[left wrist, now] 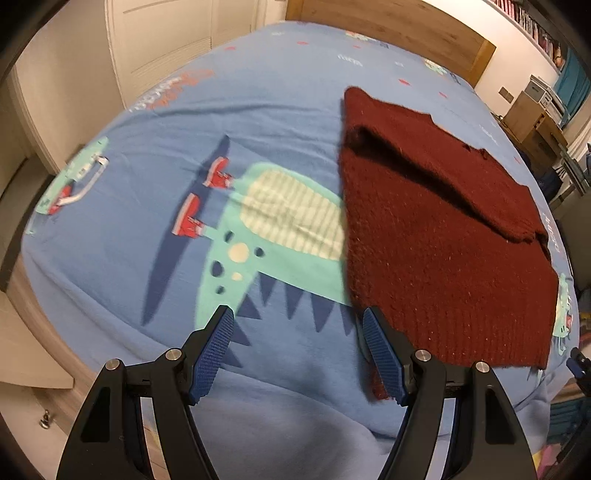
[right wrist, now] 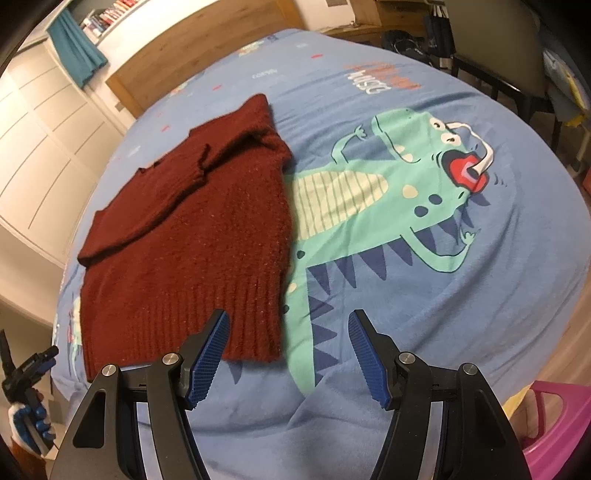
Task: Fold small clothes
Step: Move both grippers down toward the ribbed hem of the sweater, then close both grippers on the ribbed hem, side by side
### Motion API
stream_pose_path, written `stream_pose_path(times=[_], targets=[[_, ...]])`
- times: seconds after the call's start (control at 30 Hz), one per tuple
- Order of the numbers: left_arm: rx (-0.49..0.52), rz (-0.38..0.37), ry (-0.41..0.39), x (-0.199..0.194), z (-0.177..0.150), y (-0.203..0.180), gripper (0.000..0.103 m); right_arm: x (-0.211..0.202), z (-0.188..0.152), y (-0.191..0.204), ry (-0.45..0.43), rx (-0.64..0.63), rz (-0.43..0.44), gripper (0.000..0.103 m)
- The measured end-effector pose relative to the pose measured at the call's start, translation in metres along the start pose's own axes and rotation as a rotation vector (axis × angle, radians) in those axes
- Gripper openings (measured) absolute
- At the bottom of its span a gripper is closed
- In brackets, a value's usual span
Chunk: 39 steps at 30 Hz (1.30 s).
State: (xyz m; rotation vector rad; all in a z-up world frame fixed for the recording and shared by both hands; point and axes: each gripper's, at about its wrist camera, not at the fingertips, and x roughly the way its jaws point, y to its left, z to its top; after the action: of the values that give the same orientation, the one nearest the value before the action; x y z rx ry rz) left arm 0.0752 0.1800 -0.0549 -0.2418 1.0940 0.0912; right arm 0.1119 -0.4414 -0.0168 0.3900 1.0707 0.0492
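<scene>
A dark red knitted sweater (left wrist: 436,236) lies flat on the blue dinosaur bedsheet (left wrist: 184,122), with both sleeves folded across its body. It also shows in the right wrist view (right wrist: 192,236). My left gripper (left wrist: 297,332) is open and empty, low over the sheet at the sweater's hem corner, its right finger just beside the hem edge. My right gripper (right wrist: 288,334) is open and empty above the sheet, its left finger over the other hem corner. The left gripper also shows at the lower left of the right wrist view (right wrist: 33,365).
A wooden headboard (left wrist: 399,26) stands at the far end of the bed. White wardrobe doors (left wrist: 162,40) are on one side. A pink plastic stool (right wrist: 554,428) and a chair (right wrist: 498,48) stand beside the bed. Shelves with books (left wrist: 532,26) are on the wall.
</scene>
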Motion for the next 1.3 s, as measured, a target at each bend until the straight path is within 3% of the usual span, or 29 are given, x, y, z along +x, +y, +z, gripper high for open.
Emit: stream_pose_path(times=[0.3,0.83,0.9,1.3], targets=[[0.017,-0.021,0.051,0.024,0.004,-0.012,0.067,0.022,0.003,-0.007,0.049,0.010,-0.017,0.068],[0.032,-0.128,0.166,0.060,0.005,-0.023,0.067,0.078,0.006,0.016,0.155,-0.017,0.069,0.072],[0.041,-0.146,0.175,0.061,0.004,-0.024,0.067,0.080,0.006,0.017,0.156,-0.017,0.076,0.075],[0.037,-0.319,0.221,0.071,0.003,-0.030,0.067,0.095,0.009,0.038,0.179,-0.070,0.150,0.076]])
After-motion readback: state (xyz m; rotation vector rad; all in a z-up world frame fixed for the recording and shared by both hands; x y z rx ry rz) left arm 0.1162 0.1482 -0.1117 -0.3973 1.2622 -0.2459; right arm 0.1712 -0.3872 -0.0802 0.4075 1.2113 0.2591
